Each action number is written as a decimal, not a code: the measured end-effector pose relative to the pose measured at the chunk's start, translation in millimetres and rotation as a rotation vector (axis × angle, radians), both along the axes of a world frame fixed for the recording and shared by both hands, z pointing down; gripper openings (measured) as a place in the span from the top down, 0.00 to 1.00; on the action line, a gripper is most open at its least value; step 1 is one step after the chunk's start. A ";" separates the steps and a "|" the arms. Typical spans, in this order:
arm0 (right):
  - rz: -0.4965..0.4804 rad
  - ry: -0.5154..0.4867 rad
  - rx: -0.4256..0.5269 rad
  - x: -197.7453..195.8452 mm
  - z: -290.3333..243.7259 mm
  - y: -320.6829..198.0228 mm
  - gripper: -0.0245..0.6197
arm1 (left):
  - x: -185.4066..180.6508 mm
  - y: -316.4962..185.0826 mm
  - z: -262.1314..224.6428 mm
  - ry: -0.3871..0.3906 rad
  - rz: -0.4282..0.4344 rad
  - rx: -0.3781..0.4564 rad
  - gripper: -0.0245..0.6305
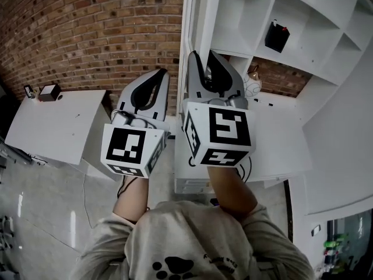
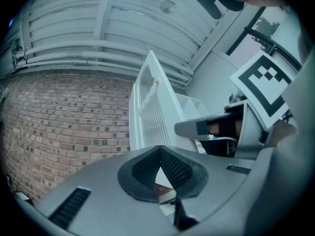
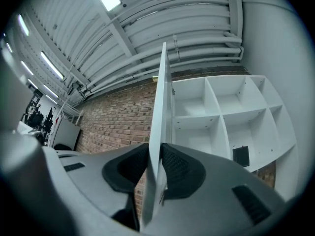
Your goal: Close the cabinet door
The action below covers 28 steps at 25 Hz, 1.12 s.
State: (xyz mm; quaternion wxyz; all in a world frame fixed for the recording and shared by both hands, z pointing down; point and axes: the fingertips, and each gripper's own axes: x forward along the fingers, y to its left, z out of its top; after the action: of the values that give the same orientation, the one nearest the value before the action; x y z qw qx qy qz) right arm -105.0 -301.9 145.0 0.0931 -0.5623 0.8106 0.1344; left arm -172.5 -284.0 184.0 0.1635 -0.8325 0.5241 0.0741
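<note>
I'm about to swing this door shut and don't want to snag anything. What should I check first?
1. Grip on door: ok. The right gripper is clamped on both faces of the cabinet door at its edge.
2. Other hand clear: ok. The left gripper is shut, empty, left of the door in the head view.
3. Door closed: not ok. It stands wide open from the shelves.
4. Black box fully behind the shelf front: cannot tell.
</note>
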 end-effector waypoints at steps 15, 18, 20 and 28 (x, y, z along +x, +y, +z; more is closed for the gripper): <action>0.016 -0.066 -0.063 104.0 1.9 -32.2 0.82 | 102.0 -37.7 -3.9 -0.027 0.178 0.013 0.95; 0.014 -0.077 -0.075 123.9 2.4 -44.9 0.81 | 115.6 -46.9 -5.5 -0.023 0.193 0.018 0.95; 0.001 -0.081 -0.080 136.6 1.4 -55.7 0.81 | 125.1 -54.6 -6.3 -0.020 0.207 0.015 0.95; -0.061 -0.089 -0.094 168.7 -0.5 -87.1 0.80 | 155.7 -80.2 -16.3 -0.044 0.242 0.032 0.95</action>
State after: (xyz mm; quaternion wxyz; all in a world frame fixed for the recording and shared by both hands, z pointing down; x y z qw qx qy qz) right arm 63.7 -388.9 144.4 0.1067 -0.5465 0.8278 0.0683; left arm -16.8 -364.2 167.7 0.1783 -0.8884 0.4148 0.0833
